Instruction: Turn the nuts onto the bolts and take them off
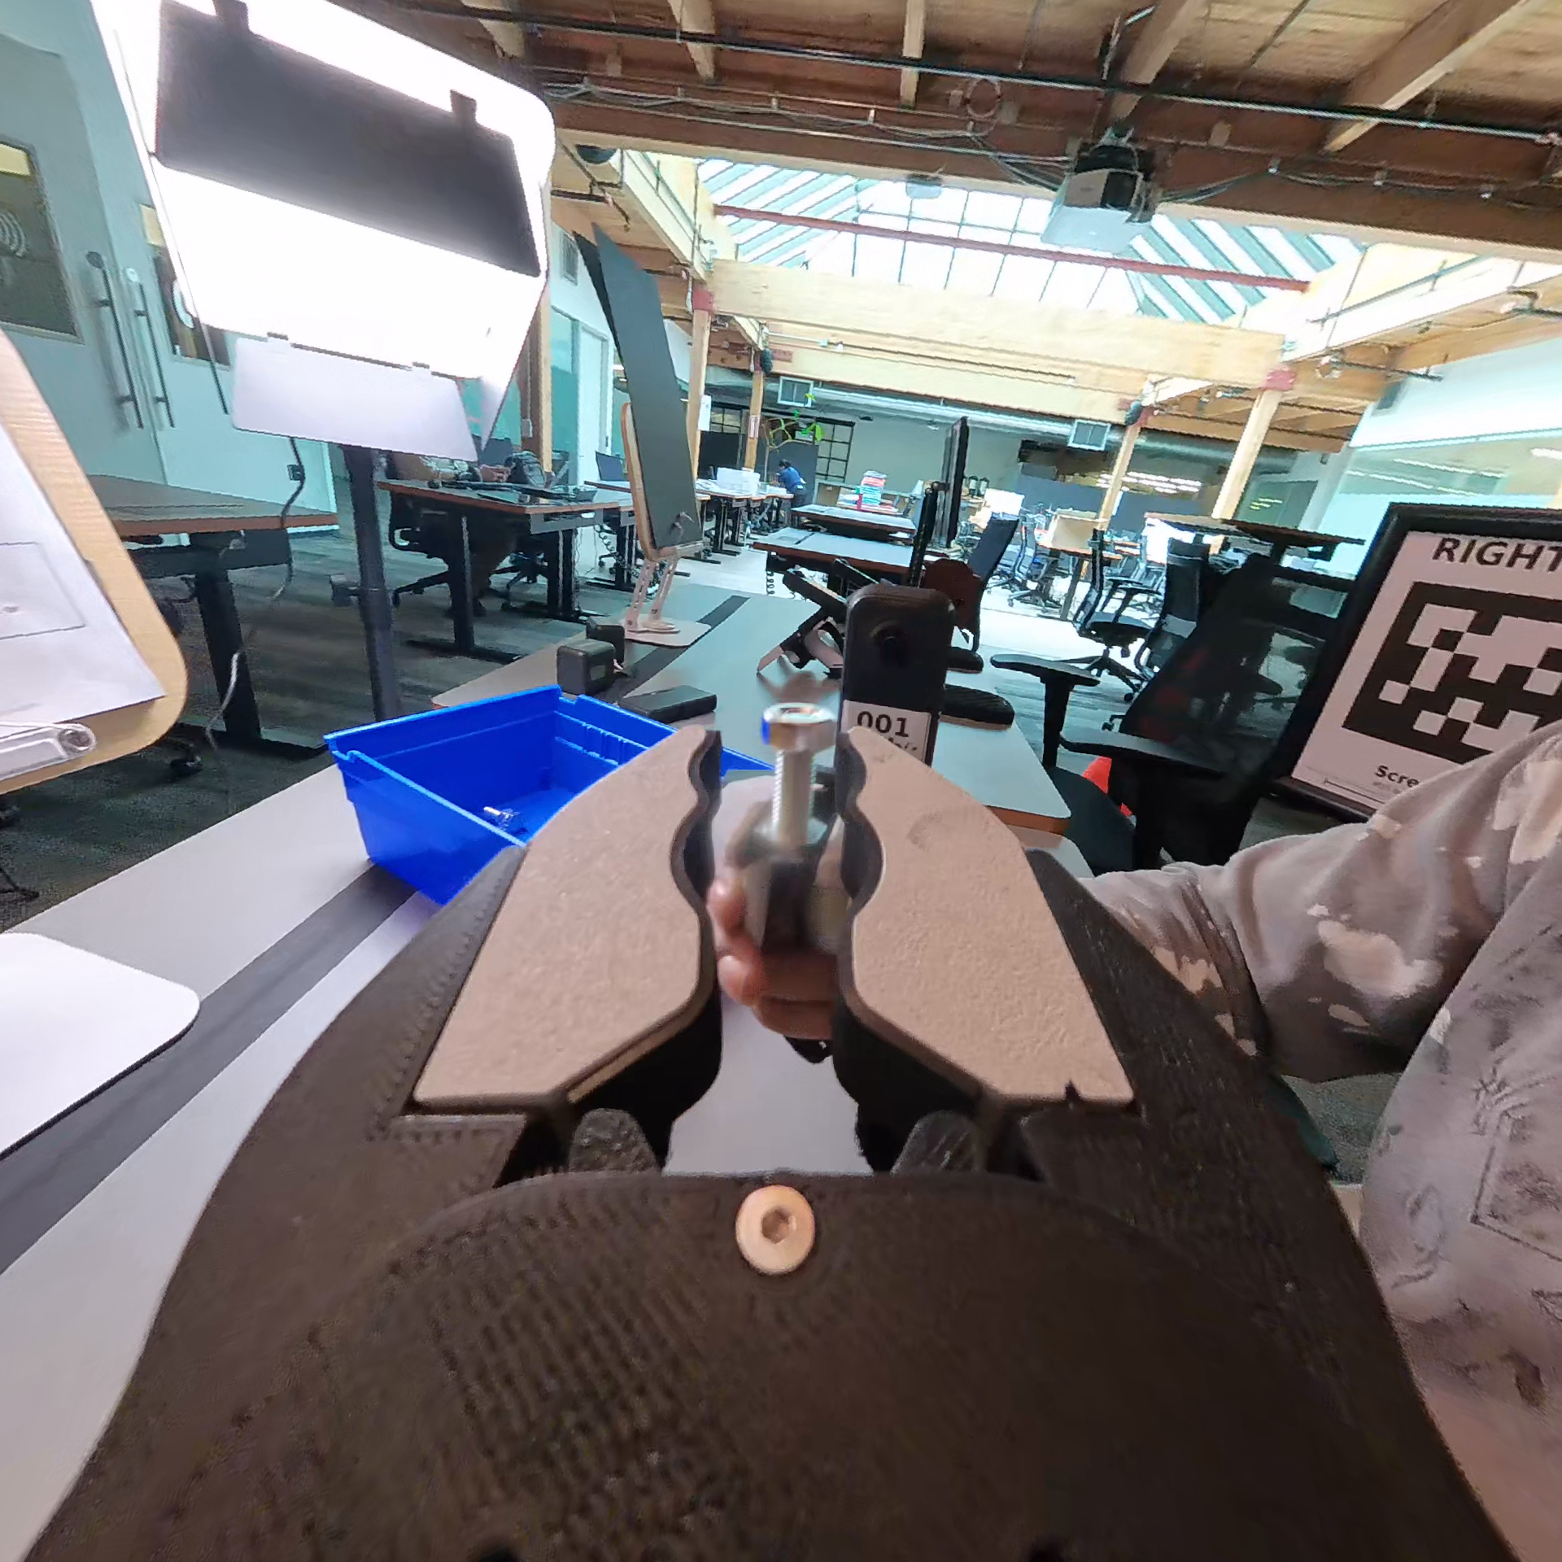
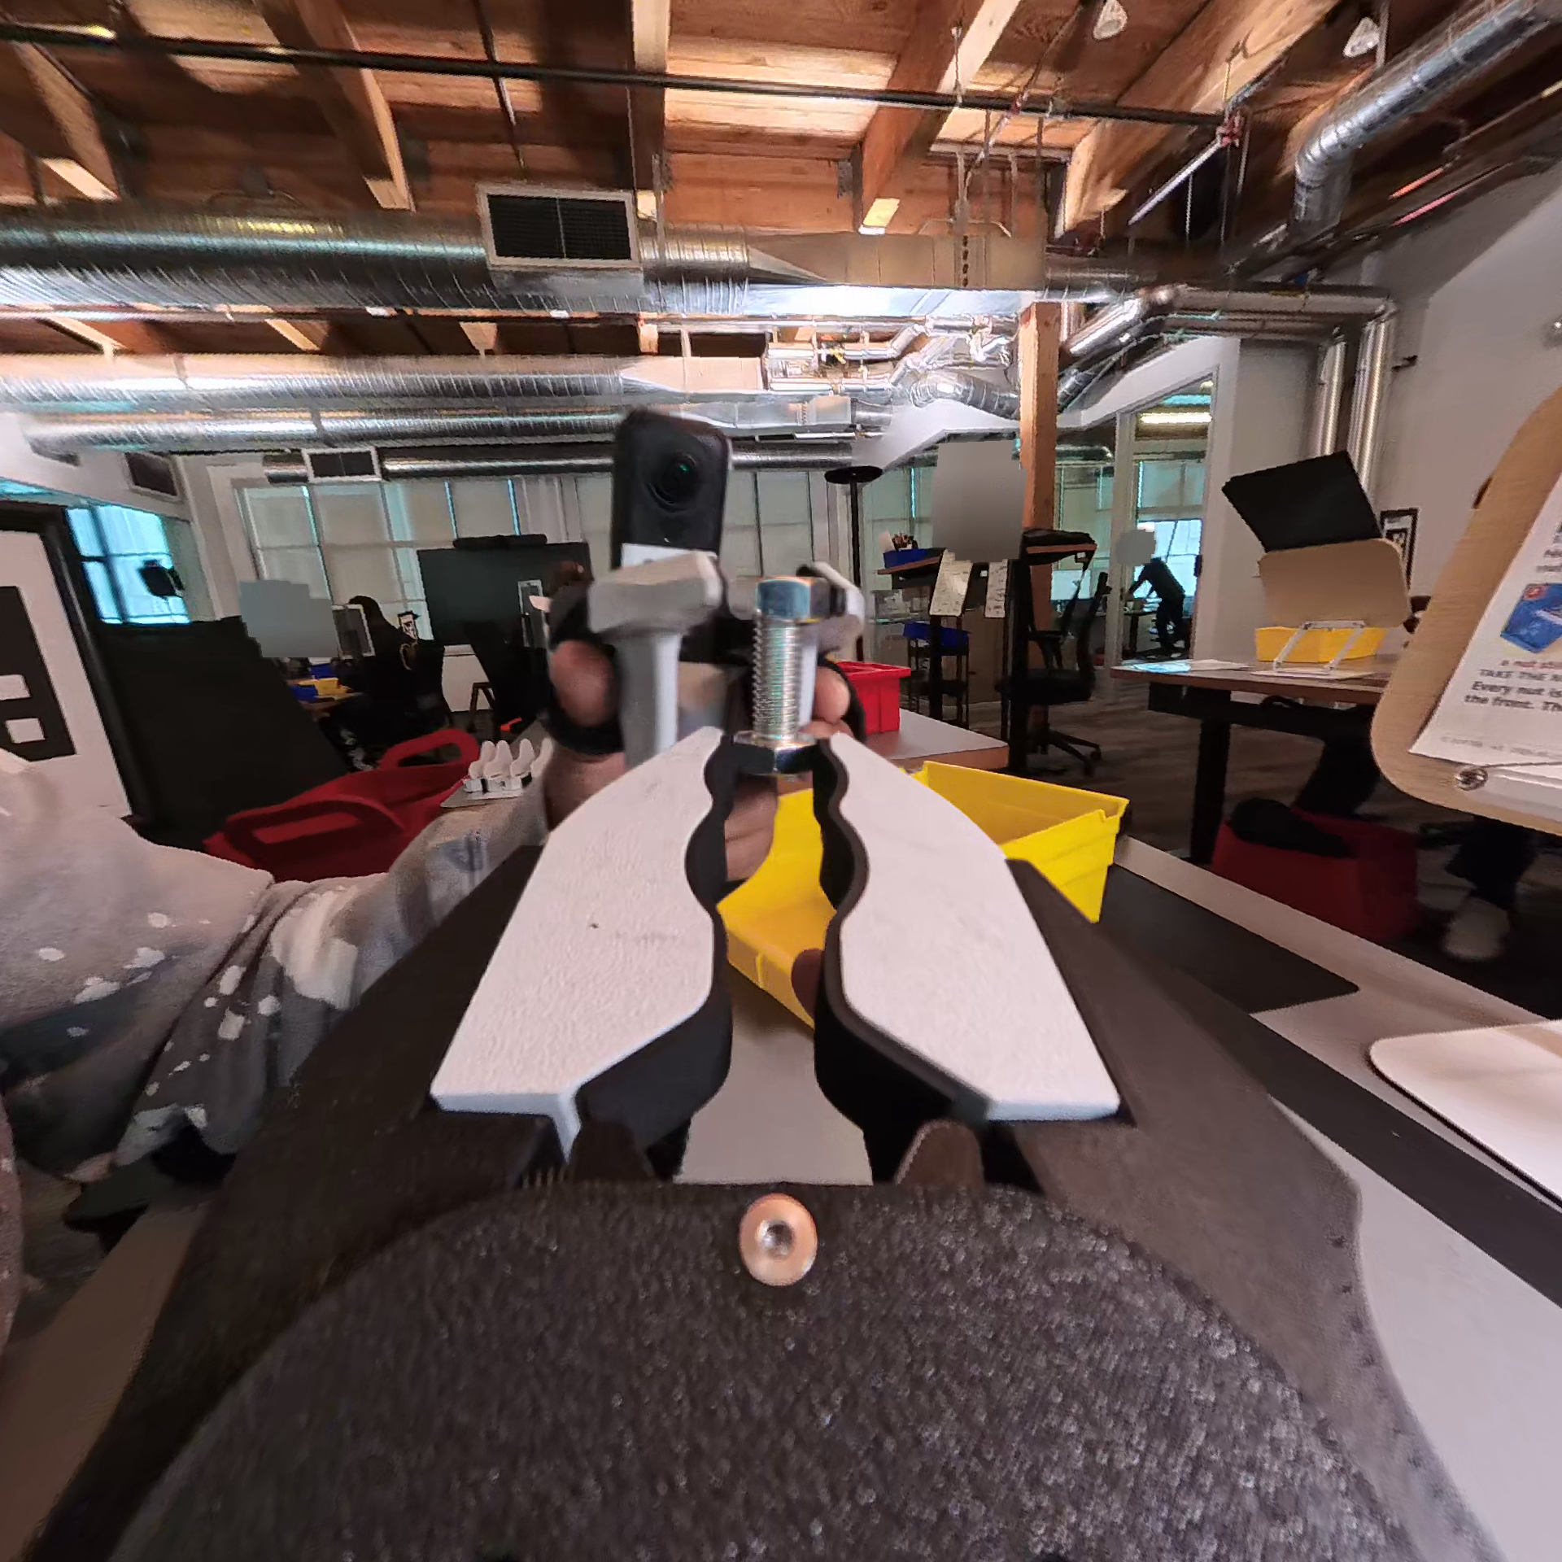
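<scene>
Office desk (image 2: 1318,1090) | bolt (image 2: 782,676) upright, head up | R claw (image 2: 773,752) grips nut (image 2: 776,750) | L claw (image 1: 778,845) grips head end

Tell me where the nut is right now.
In the right wrist view, the nut sits mid-frame between the right gripper tips, under the upright bolt.

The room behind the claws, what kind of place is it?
Likely an open-plan office or lab workspace in a converted industrial building: rows of desks with office chairs, exposed wooden ceiling beams with silver air ducts, and parts bins on the table, one blue bin and one yellow bin.
</scene>
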The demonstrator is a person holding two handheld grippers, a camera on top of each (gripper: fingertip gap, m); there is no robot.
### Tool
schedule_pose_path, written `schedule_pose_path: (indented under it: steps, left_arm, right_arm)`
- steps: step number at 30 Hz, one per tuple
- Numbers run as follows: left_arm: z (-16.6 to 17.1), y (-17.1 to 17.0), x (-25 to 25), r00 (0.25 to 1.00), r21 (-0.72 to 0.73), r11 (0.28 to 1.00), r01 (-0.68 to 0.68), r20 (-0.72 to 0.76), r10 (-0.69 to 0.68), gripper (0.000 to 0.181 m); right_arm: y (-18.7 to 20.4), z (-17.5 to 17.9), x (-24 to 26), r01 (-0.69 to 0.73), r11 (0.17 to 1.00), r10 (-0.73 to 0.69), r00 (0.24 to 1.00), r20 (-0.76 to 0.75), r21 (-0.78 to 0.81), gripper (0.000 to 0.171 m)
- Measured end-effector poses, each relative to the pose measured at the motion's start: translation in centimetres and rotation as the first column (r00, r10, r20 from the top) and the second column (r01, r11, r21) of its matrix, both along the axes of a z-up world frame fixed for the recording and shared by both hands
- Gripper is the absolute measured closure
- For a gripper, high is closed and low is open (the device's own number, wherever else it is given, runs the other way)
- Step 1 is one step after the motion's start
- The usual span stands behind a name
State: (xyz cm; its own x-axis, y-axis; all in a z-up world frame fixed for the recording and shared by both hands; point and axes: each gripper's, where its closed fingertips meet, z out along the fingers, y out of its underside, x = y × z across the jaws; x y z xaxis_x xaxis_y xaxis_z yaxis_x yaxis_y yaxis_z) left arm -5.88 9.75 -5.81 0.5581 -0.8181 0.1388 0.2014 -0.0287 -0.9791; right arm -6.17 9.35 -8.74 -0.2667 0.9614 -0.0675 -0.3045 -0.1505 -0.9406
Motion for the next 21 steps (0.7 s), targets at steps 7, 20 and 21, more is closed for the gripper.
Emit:
schedule_pose_path:
  steps: [7,20,21]
  left_arm:
    - [-0.6,1.4,-1.2,0.994,-0.045,0.993,-0.106,-0.009,0.106,0.170]
    - [-0.7,1.7,-1.4,0.990,-0.052,0.989,-0.138,-0.022,0.137,0.171]
    - [-0.9,1.8,-1.8,0.989,-0.051,0.988,-0.149,-0.031,0.147,0.170]
  right_arm:
    - [-0.5,0.4,0.4,-0.047,0.999,0.046,0.998,-0.037,-0.009,0.153]
    - [-0.7,0.8,0.6,-0.044,0.999,0.044,0.998,-0.048,-0.004,0.153]
    - [-0.8,1.0,0.7,-0.047,0.999,0.047,0.997,-0.054,-0.002,0.153]
